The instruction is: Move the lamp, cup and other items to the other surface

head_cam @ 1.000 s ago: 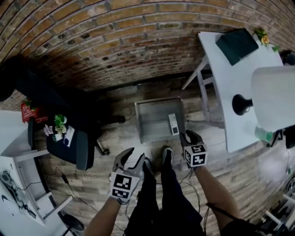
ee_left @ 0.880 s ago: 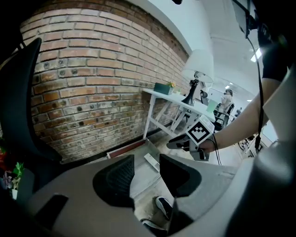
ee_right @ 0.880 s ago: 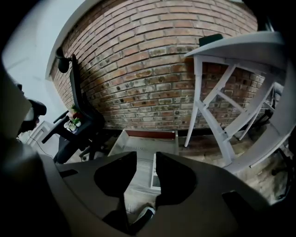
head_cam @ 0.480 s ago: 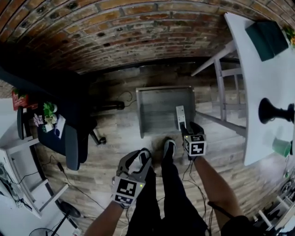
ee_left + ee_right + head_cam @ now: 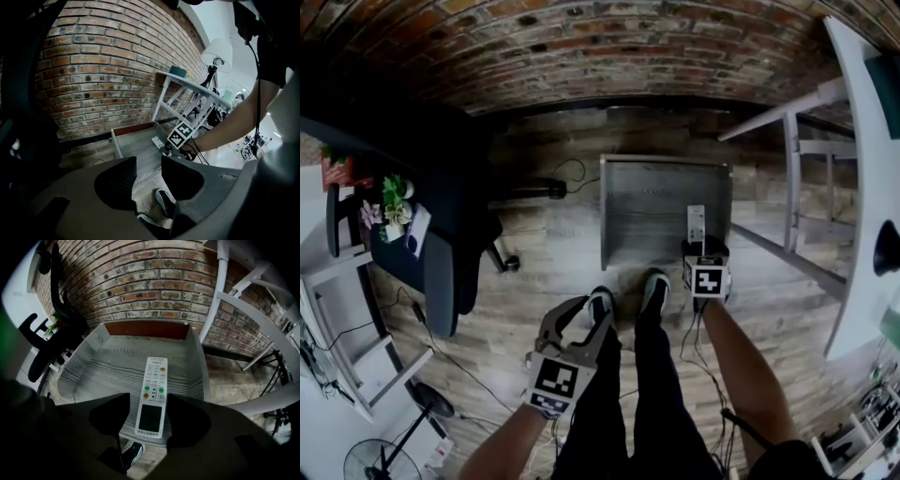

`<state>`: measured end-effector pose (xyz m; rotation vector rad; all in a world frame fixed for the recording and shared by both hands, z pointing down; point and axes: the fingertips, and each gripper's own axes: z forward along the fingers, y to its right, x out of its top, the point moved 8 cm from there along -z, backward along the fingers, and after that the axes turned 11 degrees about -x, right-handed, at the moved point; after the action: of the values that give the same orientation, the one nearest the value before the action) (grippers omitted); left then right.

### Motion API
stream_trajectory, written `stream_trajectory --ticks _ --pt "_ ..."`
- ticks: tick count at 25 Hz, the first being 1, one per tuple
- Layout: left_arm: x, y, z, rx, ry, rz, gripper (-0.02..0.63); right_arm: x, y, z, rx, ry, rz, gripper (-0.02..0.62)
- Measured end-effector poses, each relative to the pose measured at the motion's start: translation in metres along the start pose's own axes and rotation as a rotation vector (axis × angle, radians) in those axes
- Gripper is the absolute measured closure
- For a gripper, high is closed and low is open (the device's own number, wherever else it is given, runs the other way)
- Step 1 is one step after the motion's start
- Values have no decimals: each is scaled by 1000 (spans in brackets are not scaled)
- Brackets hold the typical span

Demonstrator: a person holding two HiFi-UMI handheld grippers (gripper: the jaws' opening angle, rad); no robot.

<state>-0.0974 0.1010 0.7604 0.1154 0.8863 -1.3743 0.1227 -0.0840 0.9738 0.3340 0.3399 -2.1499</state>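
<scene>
A white remote [image 5: 152, 394] lies flat on the low grey wooden surface [image 5: 98, 364] on the floor, near its front edge. My right gripper [image 5: 149, 400] straddles the remote's near end. Its jaws are opening and the pads stand clear of the remote's sides. In the head view the remote [image 5: 696, 223] sits just beyond the right gripper [image 5: 704, 251]. My left gripper [image 5: 579, 317] hangs over the person's legs. Its jaws stand a little apart, easing together, with nothing between them [image 5: 149, 161]. The lamp [image 5: 217, 50] and a pale green cup [image 5: 228, 95] stand on the white table [image 5: 187, 83].
The white table [image 5: 861, 202] runs along the right, with its legs and braces [image 5: 797, 178] beside the grey surface [image 5: 652, 202]. A black office chair [image 5: 441, 272] and a white desk with a plant [image 5: 392, 202] stand left. Shoes [image 5: 654, 286] and cables lie on the wooden floor. A brick wall is ahead.
The head view has swung left and down, so the white table slid to the right edge and the lampshade left the view. The right gripper's jaws have spread around the remote.
</scene>
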Motion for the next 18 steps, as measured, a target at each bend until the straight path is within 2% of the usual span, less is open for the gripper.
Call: stream_trajectory --ticks 5,8,12,18 --pt "-13 -4 10 -7 -18 -7 443 4 -7 20 -48 -12 28 331" --pt "-14 -4 15 -17 -22 -14 443 3 -8 30 -52 -42 5 356" --pt "-8 -3 17 -21 -17 11 445 1 -4 26 -18 -66 -7 387" --pt "28 12 2 -22 22 40 446 11 -4 -20 55 -29 -19 388"
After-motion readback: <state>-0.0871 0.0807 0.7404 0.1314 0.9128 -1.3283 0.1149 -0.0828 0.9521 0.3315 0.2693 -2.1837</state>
